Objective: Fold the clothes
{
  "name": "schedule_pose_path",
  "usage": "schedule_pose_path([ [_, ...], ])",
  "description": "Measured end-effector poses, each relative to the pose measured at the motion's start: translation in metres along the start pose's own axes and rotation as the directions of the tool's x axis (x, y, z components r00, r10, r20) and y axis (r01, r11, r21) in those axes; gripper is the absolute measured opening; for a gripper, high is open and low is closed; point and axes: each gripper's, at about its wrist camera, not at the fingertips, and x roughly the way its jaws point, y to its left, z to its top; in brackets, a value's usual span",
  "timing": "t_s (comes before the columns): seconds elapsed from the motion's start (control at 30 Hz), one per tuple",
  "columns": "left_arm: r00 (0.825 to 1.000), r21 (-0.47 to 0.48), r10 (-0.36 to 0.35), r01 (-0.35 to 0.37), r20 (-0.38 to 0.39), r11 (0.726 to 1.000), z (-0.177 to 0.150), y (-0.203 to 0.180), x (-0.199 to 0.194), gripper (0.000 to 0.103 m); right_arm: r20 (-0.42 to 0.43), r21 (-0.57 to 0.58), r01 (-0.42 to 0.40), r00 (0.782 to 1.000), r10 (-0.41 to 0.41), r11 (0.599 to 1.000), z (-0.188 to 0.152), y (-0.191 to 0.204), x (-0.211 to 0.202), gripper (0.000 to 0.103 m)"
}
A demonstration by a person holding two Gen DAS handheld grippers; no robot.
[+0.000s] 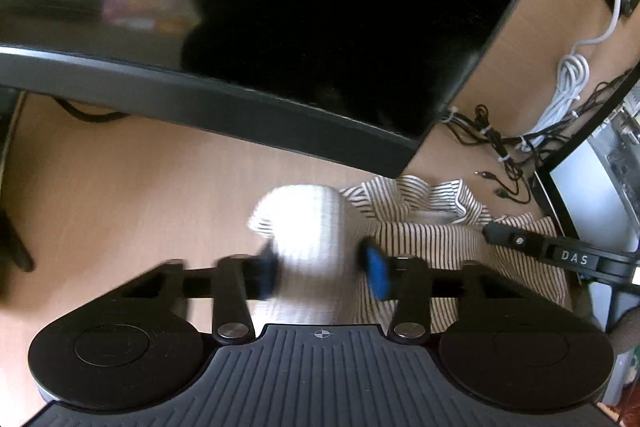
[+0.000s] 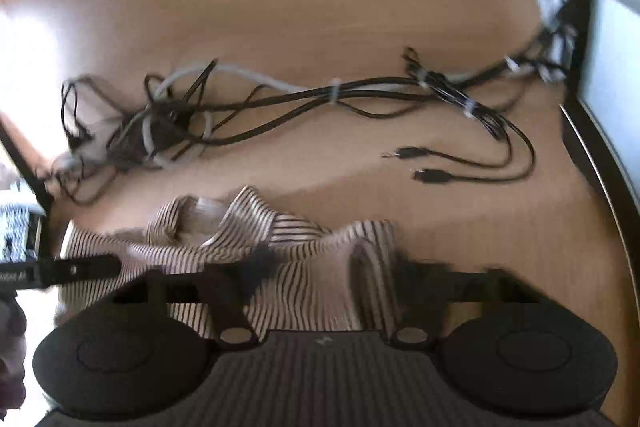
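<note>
Both grippers sit low over a striped shirt [image 1: 436, 243] bunched on the wooden desk [image 1: 120, 195]. Left gripper [image 1: 320, 267] has its blue pads [image 1: 378, 273] narrowed onto a bright, overexposed fold of the shirt; right gripper [image 2: 332, 267] pinches a ridge of the shirt [image 2: 304, 259], though blur hides the contact. Behind the shirt, a monitor [image 1: 320, 27] overhangs the desk, with bare wood left of the shirt. "DAS" reads on the right gripper's finger [image 1: 572, 255] in the left view. Only the right view spreads out the cables [image 2: 320, 107] beyond the shirt.
</note>
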Motion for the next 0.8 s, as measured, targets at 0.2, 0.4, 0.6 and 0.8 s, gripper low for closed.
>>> schedule_pose_path([
  [0.2, 0.994, 0.108, -0.091, 0.085, 0.057, 0.991, -0.003, -0.015, -0.063, 0.025, 0.098, -0.141, -0.027, 0.994, 0.041, 0.990, 0.003, 0.029, -0.059, 0.024],
  [0.4, 0.989, 0.218, -0.150, 0.145, 0.007, 0.965, -0.044, -0.015, -0.132, 0.025, 0.128, -0.395, 0.053, 0.992, -0.003, 0.917, -0.042, 0.084, -0.142, 0.023],
  [0.6, 0.980, 0.297, -0.121, 0.163, -0.155, 0.941, -0.098, 0.002, -0.163, 0.030, 0.042, -0.570, 0.124, 0.992, -0.122, 0.812, -0.132, 0.130, -0.173, 0.022],
  [0.8, 0.961, 0.262, -0.137, 0.201, -0.242, 0.944, -0.118, 0.030, -0.184, 0.061, -0.042, -0.531, 0.221, 0.957, -0.286, 0.818, -0.193, 0.105, -0.191, 0.019],
])
